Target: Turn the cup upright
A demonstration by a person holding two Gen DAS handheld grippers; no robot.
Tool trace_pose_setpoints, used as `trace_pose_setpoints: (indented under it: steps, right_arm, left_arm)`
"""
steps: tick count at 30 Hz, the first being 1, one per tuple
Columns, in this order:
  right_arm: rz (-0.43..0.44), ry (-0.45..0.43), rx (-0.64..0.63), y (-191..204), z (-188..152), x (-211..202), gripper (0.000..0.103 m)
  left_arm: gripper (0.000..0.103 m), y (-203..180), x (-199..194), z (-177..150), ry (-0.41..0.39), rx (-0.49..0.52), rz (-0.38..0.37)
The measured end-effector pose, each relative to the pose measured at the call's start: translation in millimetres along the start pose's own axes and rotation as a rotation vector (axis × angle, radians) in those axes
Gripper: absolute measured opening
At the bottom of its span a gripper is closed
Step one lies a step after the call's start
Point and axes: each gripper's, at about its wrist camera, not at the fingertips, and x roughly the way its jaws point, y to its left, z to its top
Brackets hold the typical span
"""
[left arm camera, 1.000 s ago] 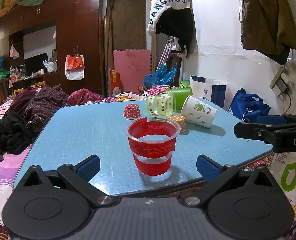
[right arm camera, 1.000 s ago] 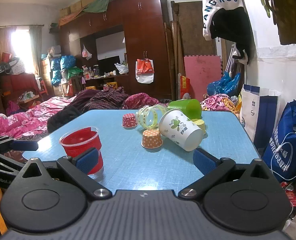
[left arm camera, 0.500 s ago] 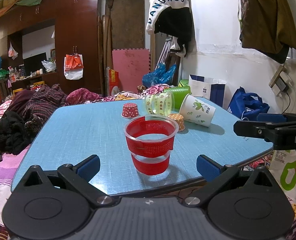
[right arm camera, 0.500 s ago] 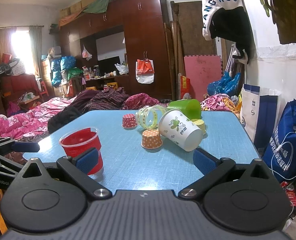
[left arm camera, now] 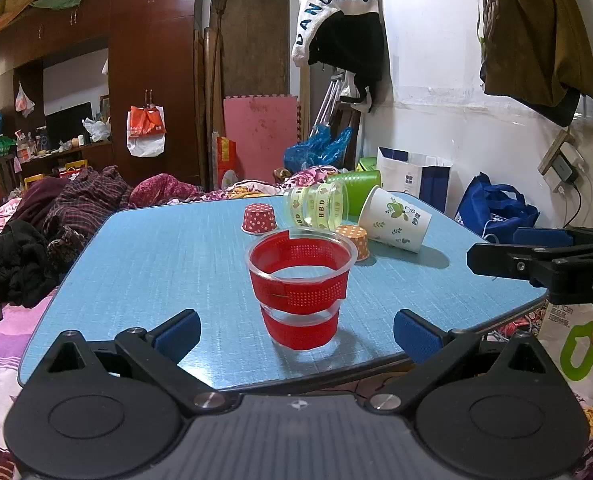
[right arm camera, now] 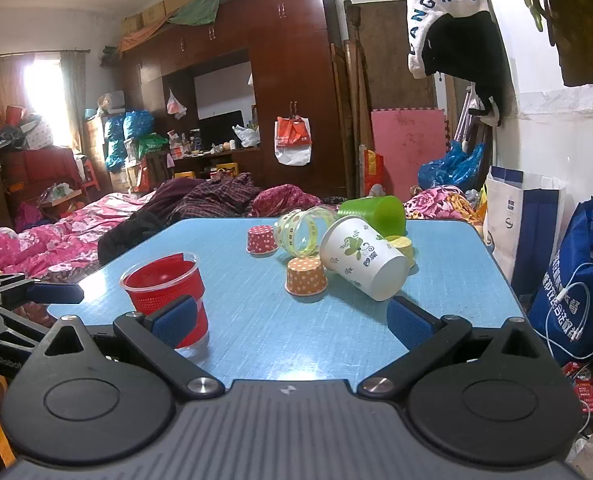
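A clear plastic cup with red mesh lining (left arm camera: 301, 285) stands upright near the front edge of the blue table (left arm camera: 168, 264); it also shows in the right wrist view (right arm camera: 164, 289). My left gripper (left arm camera: 296, 330) is open and empty, its fingers just short of that cup on either side. My right gripper (right arm camera: 292, 318) is open and empty over the table's front part. A white paper cup with green leaves (right arm camera: 363, 258) lies on its side. A clear yellow-banded cup (right arm camera: 302, 232) and a green cup (right arm camera: 376, 210) also lie tipped behind it.
Small dotted paper cups stand mouth down: a red one (right arm camera: 261, 239) and an orange one (right arm camera: 306, 276). A yellow one (right arm camera: 403, 247) sits behind the white cup. Beds with clothes lie left, bags (right arm camera: 576, 280) and a wall right.
The left gripper has drawn back slightly from the upright red cup, which sits a bit farther ahead in its view. The right gripper has hardly moved.
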Motion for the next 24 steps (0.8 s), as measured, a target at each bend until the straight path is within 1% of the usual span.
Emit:
trace_pose_setpoints:
  steps: [14,18,24]
  right_arm:
    - [0.001,0.000,0.000,0.2,-0.3,0.6,0.102]
    - [0.000,-0.002,0.001,0.1,0.0,0.3,0.102]
    - [-0.002,-0.026,0.018,-4.3,-0.6,-4.3,0.102]
  left_arm:
    - [0.103,-0.6,0.9,-1.4,-0.003,0.003,-0.006]
    - [0.103,-1.0,-0.2,-1.4,-0.010,0.006,-0.009]
    - [0.103,-0.4,-6.9,0.0,-0.042,0.005,-0.018]
